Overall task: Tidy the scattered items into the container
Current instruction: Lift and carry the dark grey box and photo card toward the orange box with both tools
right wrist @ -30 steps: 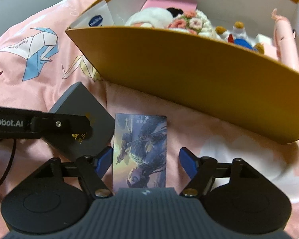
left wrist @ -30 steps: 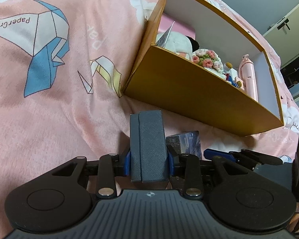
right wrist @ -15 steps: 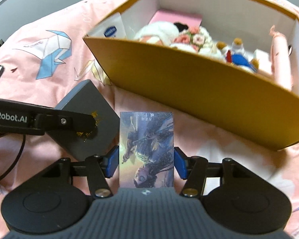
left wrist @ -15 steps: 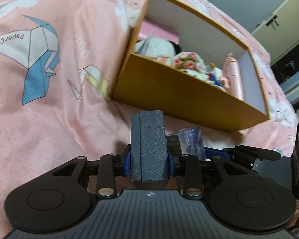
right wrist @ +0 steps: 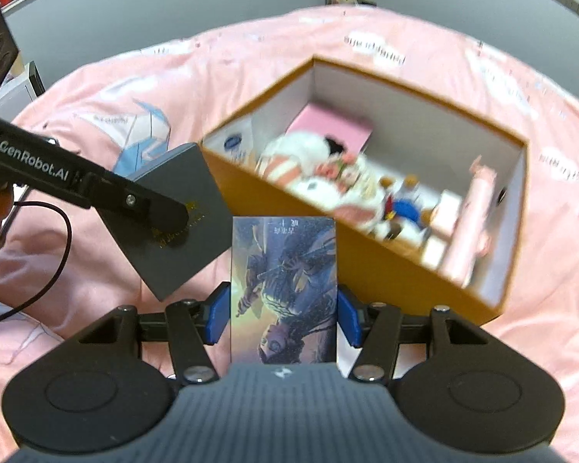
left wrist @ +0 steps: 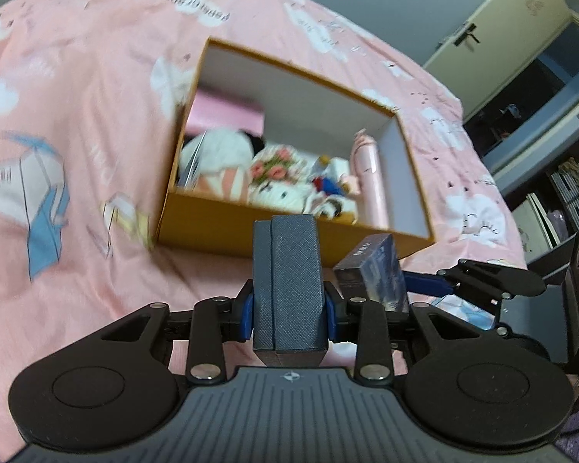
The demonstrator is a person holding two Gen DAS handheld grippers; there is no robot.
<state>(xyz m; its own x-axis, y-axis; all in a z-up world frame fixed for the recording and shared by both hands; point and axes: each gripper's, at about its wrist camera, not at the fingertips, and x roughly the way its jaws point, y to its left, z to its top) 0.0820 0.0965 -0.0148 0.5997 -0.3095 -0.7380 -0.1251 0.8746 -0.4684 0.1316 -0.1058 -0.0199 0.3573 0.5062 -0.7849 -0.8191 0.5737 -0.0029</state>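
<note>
Pink bedspread (left wrist: 96,88) farther below now, jaws clamping grey case (left wrist: 287,285) and picture card (right wrist: 283,289), both lifted.

"GenRobot.AI" in white on the left gripper (right wrist: 162,212) arm; bedsheet (left wrist: 96,77) print and card (right wrist: 283,289) text too blurred to read.

- One orange box (left wrist: 227,220) on the bed.
- One grey case (left wrist: 287,281).
- One picture card (right wrist: 283,289).
- Two tongs: left (left wrist: 288,314), right (right wrist: 283,314).
- One pink bottle (left wrist: 370,181) inside the box.
- One pink flat packet (right wrist: 328,129) inside.
- One flower bunch (left wrist: 272,166) inside.
- Soft toys blurred, uncounted.
</note>
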